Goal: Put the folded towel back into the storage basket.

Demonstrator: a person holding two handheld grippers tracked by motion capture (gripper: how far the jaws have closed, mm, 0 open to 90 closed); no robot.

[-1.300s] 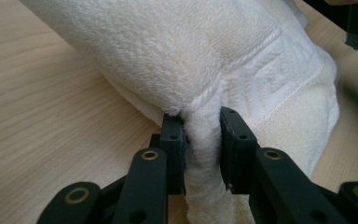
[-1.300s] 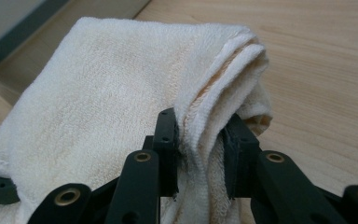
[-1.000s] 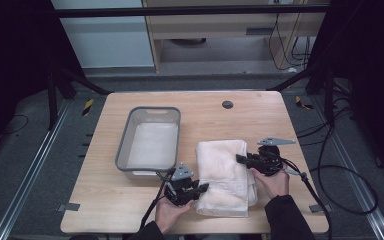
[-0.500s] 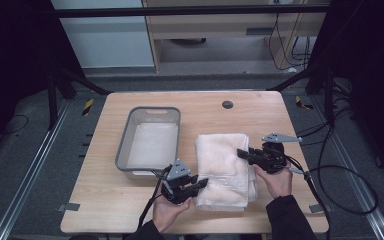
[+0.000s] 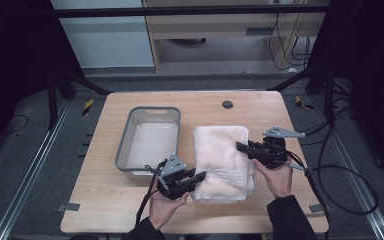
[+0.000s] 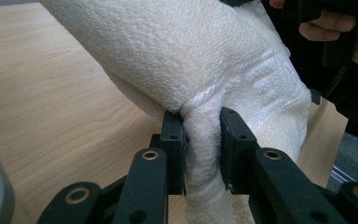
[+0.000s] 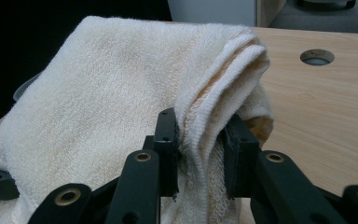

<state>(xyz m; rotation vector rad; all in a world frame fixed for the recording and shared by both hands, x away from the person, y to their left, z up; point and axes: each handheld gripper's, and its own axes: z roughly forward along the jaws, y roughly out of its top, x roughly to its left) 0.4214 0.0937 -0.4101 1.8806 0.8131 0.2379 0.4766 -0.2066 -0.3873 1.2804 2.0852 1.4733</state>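
Cream terry towel (image 5: 223,160), folded, lies on the wooden table (image 5: 260,107) just right of the grey bin (image 5: 150,142). Left gripper (image 5: 199,176) pinches its near left edge, jaws clamped on a fold. Right gripper (image 5: 241,146) clamps the towel's right edge, cloth bunched between jaws.

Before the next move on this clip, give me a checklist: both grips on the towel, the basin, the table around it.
1. Left gripper shut on the white towel: ok.
2. Right gripper shut on a folded towel edge: ok.
3. Grey basin beside the towel, apart from it: ok.
4. Basin holds nothing: ok.
5. Towel lifted off the wooden table: cannot tell.
6. All layers caught in each grip: cannot tell.
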